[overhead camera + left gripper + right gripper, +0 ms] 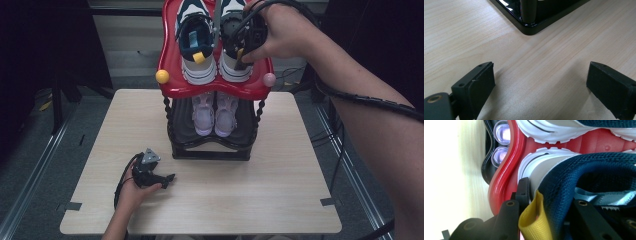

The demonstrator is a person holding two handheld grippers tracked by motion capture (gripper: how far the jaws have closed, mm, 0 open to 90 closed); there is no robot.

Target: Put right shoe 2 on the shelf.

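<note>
In the high view, the right gripper (245, 42) was at the heel of the right-hand navy and white mesh sneaker (234, 62), which stood beside its twin navy and white sneaker (196, 45) on the glossy red plastic top shelf (170, 82) of a two-level shoe rack. A pair of pale lilac shoes (214, 114) stood on the black lower shelf (210, 150). The left gripper (155, 176) rested on the light wooden table (250, 200).

In the left gripper view, its jaws stood wide apart and held nothing, above the bare table near the corner of the rack's black base (531, 26).

In the right gripper view, the jaws were pressed on the sneaker's heel, one on the white outer wall, the other inside the padded navy collar (584, 175), beside the yellow fabric pull loop (534, 220). The sneaker looked light, and its collar soft and easy to squash. The stiffer heel wall seemed the best place to hold.
</note>
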